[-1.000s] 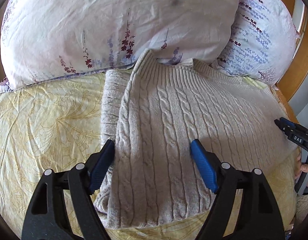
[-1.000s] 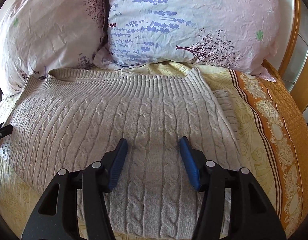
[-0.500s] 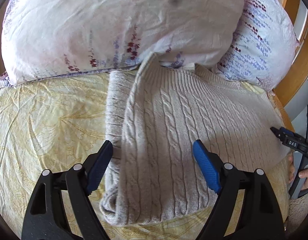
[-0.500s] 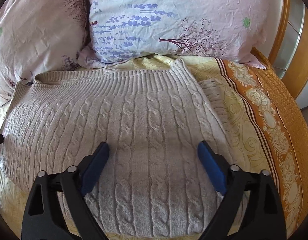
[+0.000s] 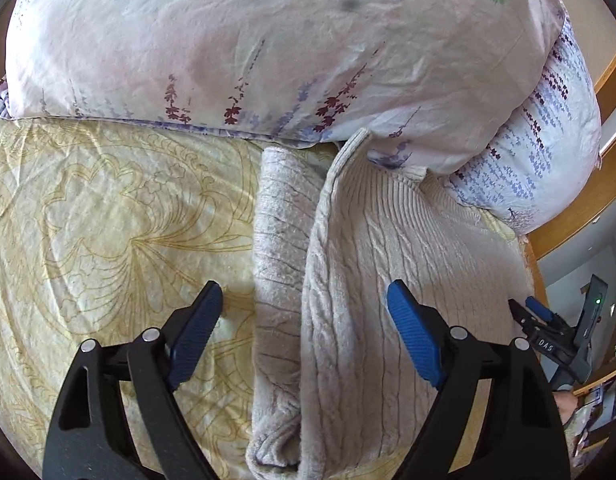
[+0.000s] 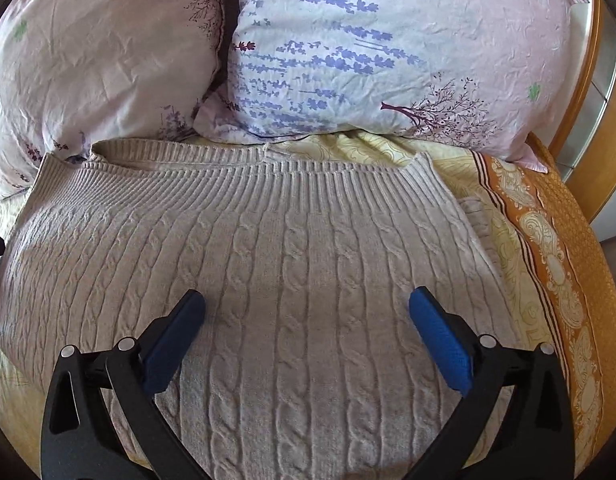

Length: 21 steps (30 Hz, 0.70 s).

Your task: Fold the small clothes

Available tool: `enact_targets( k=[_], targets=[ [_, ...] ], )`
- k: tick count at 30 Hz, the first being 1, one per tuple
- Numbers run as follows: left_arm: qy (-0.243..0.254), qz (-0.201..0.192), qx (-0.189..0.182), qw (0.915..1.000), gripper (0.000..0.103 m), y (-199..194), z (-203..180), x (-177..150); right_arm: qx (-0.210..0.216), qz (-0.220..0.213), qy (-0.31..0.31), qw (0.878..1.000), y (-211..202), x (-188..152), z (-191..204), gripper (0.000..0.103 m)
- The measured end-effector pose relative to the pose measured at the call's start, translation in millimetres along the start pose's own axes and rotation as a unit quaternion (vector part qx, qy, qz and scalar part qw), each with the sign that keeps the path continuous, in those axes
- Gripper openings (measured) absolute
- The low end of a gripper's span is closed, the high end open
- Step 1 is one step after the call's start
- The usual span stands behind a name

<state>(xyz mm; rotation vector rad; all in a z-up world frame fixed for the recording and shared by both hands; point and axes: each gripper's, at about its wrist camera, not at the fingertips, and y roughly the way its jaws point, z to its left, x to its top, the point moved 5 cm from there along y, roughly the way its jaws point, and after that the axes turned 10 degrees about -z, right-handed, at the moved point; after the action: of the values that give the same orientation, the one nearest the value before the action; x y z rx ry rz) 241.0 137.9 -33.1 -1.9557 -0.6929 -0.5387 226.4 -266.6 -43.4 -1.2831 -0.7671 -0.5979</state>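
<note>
A: While the beige cable-knit sweater (image 6: pixel 291 264) lies flat on the bed (image 5: pixel 107 208), both tools sit over it. Where exactly is it?

B: Spread across the yellow patterned bedspread, ribbed hem up against the two floral pillows. In the left view one pillow (image 5: pixel 247 48) partly covers the sweater's far edge. The second pillow (image 6: pixel 388 48) is just beyond the hem in the right view.

A: Left tool?

B: Left tool (image 5: pixel 303 308) is wide open, holding nothing. Its blue pads straddle the sweater's left edge: one finger (image 5: pixel 195 332) is over bare bedspread, the other (image 5: pixel 416 340) over the knit body. A sleeve (image 5: pixel 279 248) is folded in along that side, lying lengthwise next to the raised body edge.

A: Right tool?

B: Right tool (image 6: pixel 308 312) is also spread wide and empty. Both fingers are over the middle of the sweater, one pad (image 6: pixel 175 340) left, one (image 6: pixel 440 340) right. Can't tell if the tips touch the knit.

A: Anything else?

B: Orange patterned border (image 6: pixel 556 272) of the bedspread runs down the right side, wooden bed frame (image 6: pixel 580 92) past it. Part of another sleeve (image 6: pixel 476 216) peeks out from under the sweater's right edge. The right tool also shows at the far right of the left view (image 5: pixel 540 316).
</note>
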Motion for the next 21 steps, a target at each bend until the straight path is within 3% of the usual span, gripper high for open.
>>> enact_targets(
  k=[2, 6, 11, 16, 18, 21],
  targets=[
    [-0.018, 0.004, -0.022, 0.9996, 0.064, 5.7, -0.3, 3.8, 0.008, -0.007, 0.007, 1.000, -0.9, -2.2, -1.9, 0.102],
    [-0.063, 0.004, -0.050, 0.9967, 0.053, 10.6, 6.0, 6.8, 0.007, -0.021, 0.003, 1.000, -1.6, -2.8, 1.0, 0.102],
    [-0.116, 0.005, -0.077, 0.9902, 0.050, 8.3, 15.7, 5.8, 0.011, -0.018, 0.006, 1.000, -0.1, -1.6, 1.3, 0.102],
    [-0.098, 0.016, -0.055, 0.9935, 0.047, 13.2, 0.3, 4.5, 0.026, -0.018, 0.020, 0.999, 0.0, -1.1, -1.3, 0.102],
    [-0.110, 0.030, -0.054, 0.9921, 0.028, 20.5, -3.6, 1.2, 0.033, -0.021, 0.026, 0.999, -0.8, -0.9, -2.3, 0.102],
    [-0.126, 0.025, -0.050, 0.9904, 0.024, 25.1, -5.3, -0.7, 0.043, -0.023, 0.026, 0.999, -1.8, -1.1, -2.4, 0.102]
  ],
)
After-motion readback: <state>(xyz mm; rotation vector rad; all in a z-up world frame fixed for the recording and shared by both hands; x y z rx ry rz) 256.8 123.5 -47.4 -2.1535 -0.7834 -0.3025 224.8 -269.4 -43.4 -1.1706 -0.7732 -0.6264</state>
